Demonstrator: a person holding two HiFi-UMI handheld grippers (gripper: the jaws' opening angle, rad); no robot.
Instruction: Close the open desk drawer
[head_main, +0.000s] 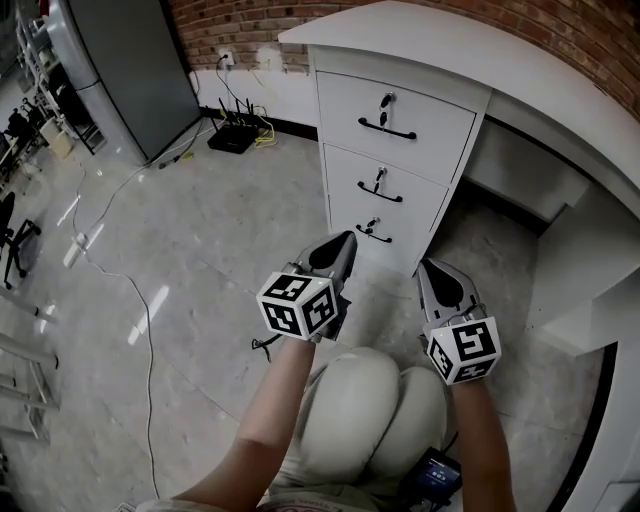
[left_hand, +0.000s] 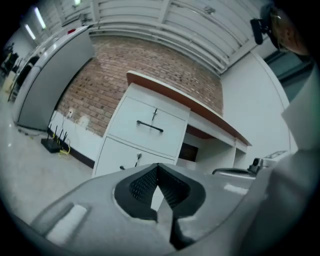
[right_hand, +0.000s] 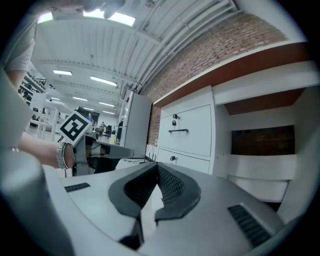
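Observation:
The white desk pedestal (head_main: 395, 160) has three drawers with black handles, and all three fronts sit flush: top drawer (head_main: 398, 122), middle drawer (head_main: 385, 188), bottom drawer (head_main: 373, 230). My left gripper (head_main: 346, 240) hangs just in front of the bottom drawer, shut and holding nothing. My right gripper (head_main: 428, 268) is beside it near the pedestal's right corner, also shut and empty. In the left gripper view the jaws (left_hand: 158, 168) meet below the top drawer (left_hand: 150, 127). The right gripper view shows its jaws (right_hand: 157, 168) together, with the drawers (right_hand: 186, 131) ahead and the left gripper's marker cube (right_hand: 75, 127) off to the left.
A black router (head_main: 232, 136) with cables sits by the brick wall. A grey cabinet (head_main: 130, 70) stands at the left, and a thin cable (head_main: 135, 295) runs across the floor. The person's knees (head_main: 365, 410) are below the grippers. The desk's knee space (head_main: 515, 175) opens to the right.

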